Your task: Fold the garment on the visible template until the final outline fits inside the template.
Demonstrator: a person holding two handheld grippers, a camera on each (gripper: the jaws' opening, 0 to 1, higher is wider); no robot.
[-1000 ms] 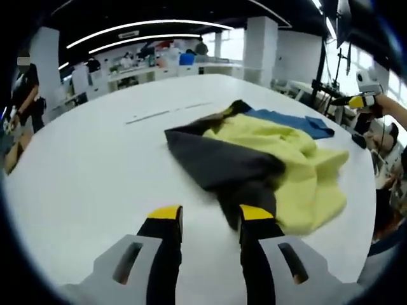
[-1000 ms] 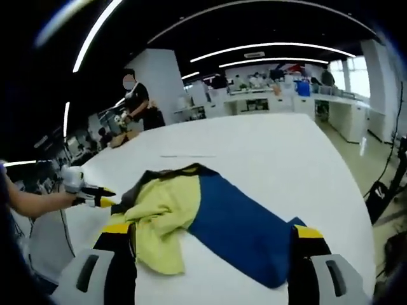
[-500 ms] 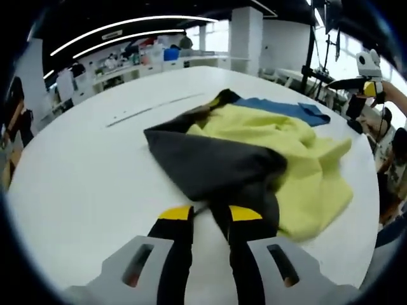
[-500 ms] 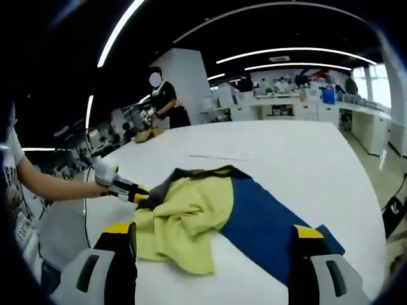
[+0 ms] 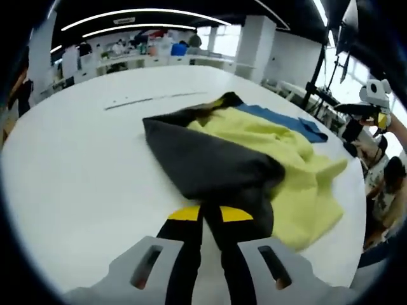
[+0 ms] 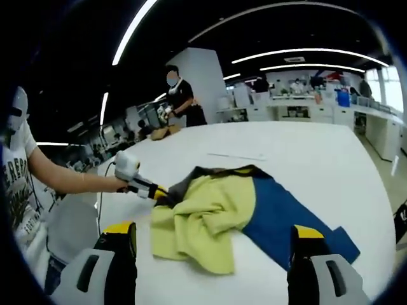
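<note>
Left gripper (image 5: 210,215) closed on the dark hem of the garment (image 5: 254,159); right gripper (image 6: 213,238) held open and apart.

In the left gripper view the grey corner of the garment is pinched between the jaws at lower centre, the cloth running away toward the upper right, its long axis grey, then yellow, then a blue end. In the right gripper view the jaws are spread wide with nothing between them, the crumpled garment lying just beyond on the white worktop (image 6: 299,143). The left gripper is judged nearer. Thin template lines (image 5: 149,100) are seen beyond the cloth.
</note>
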